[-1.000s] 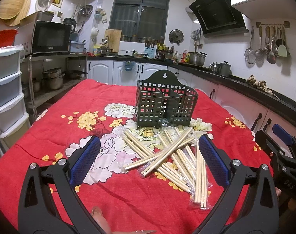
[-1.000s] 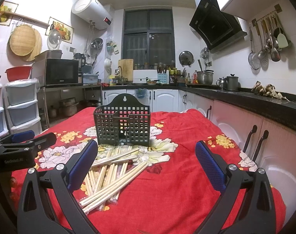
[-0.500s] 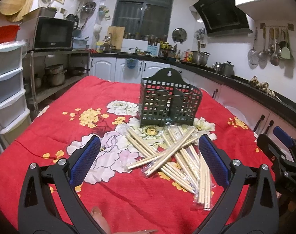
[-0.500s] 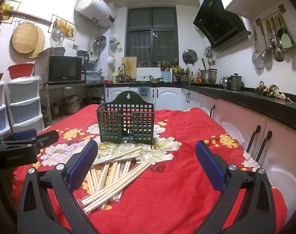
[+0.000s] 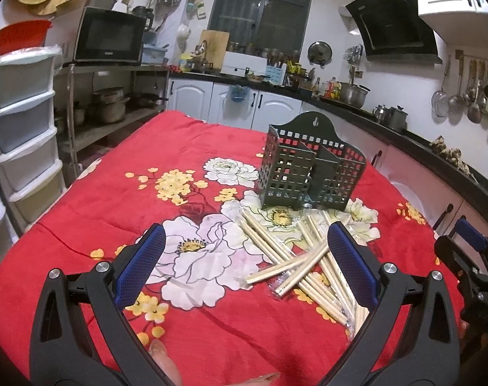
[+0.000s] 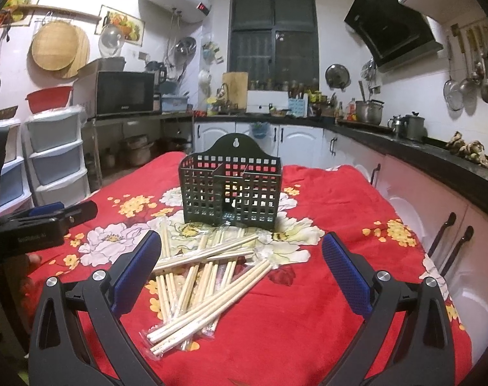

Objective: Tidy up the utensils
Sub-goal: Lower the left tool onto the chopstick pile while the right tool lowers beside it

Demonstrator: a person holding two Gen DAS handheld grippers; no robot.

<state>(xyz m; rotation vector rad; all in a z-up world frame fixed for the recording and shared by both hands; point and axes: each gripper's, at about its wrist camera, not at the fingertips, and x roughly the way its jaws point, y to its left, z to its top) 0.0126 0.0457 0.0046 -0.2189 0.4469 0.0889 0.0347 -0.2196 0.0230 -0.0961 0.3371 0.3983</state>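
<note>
Red flowered cloth covers the counter, where light, stiff, slippery chopsticks [image 6: 205, 276] in crinkly wrappers lie heaped at six o'clock of the rack [image 6: 230, 189], both grippers' jaws wide and empty; pinch one mid-length.

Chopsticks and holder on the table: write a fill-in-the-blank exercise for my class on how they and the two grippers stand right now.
1. The chopsticks lie in a loose pile in ____ of the dark green holder.
2. The holder stands ____ on the red floral tablecloth.
3. The left gripper and the right gripper both have their fingers ____.
4. The number of chopsticks inside the holder is ____.

Missing words: front; upright; open; zero
</note>
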